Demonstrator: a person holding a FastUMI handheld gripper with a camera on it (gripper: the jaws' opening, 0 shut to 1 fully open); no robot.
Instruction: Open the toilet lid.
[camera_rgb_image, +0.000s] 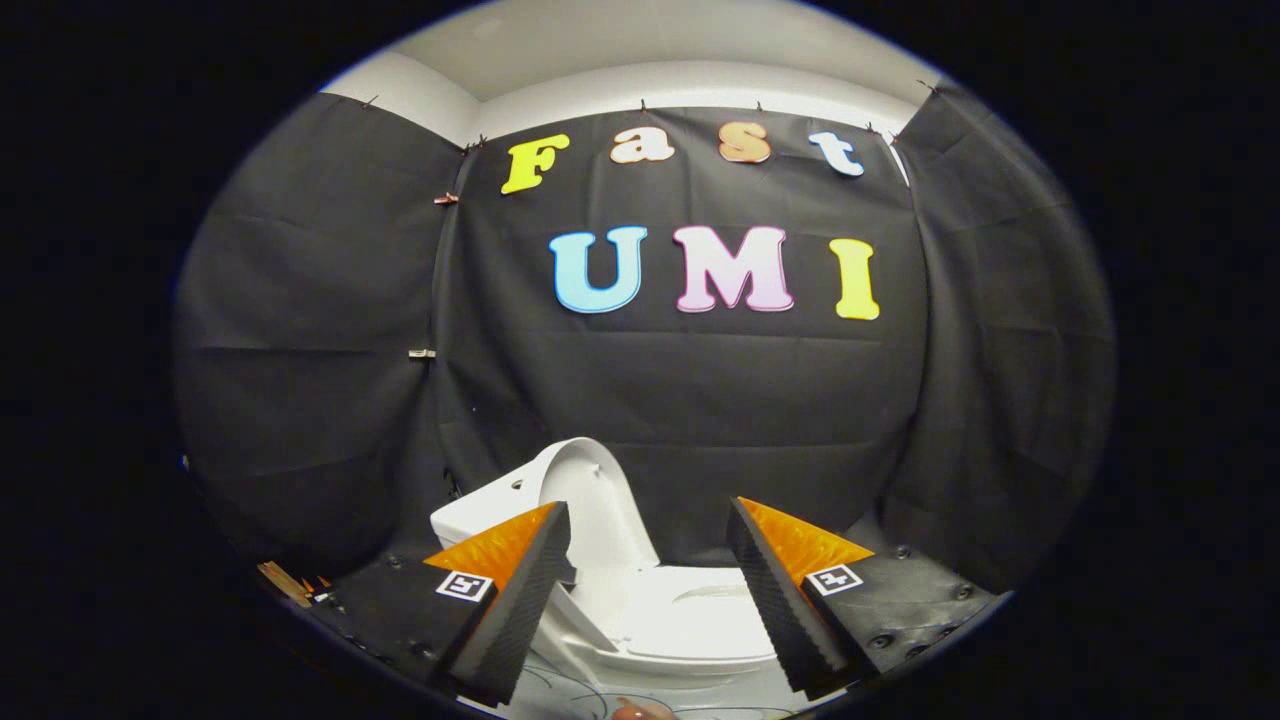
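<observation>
Gripper (650, 560) fingers wide apart, holding nothing, w/ toilet (690, 620) between them, its lid (590, 500) raised upright at 11 o'clock.

Gripper (650, 590): two wedge-shaped fingers (520, 600), ribbed inner pads. Square black-and-white marker (465, 586) on each finger base. Dark mounts behind, round screws (880, 640) along edges. Jaws parted, gripping nothing.
</observation>
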